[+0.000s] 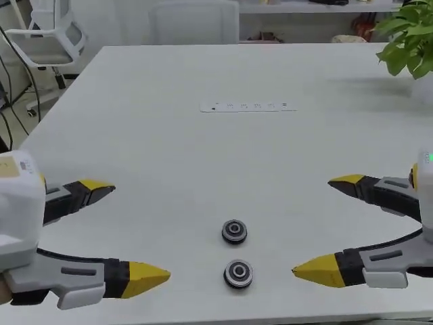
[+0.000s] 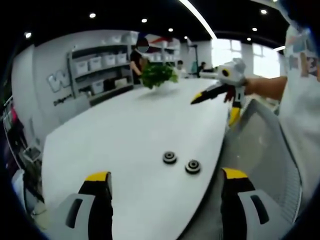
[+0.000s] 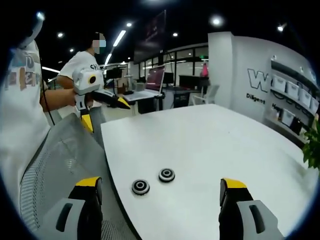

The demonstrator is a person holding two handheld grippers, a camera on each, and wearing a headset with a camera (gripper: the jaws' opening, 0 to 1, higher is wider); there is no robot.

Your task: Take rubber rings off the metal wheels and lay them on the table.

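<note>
Two small metal wheels with black rubber rings lie on the white table near its front edge: the farther wheel and the nearer wheel. In the left gripper view they are the farther wheel and the nearer wheel; in the right gripper view, the farther wheel and the nearer wheel. My left gripper stands open to the left of them, its yellow tips wide apart and nothing between them. My right gripper stands open to the right, likewise holding nothing.
A white power strip lies flat at mid-table. A green plant stands at the far right corner. A white office chair stands beyond the far left edge. The table's front edge runs just below the nearer wheel.
</note>
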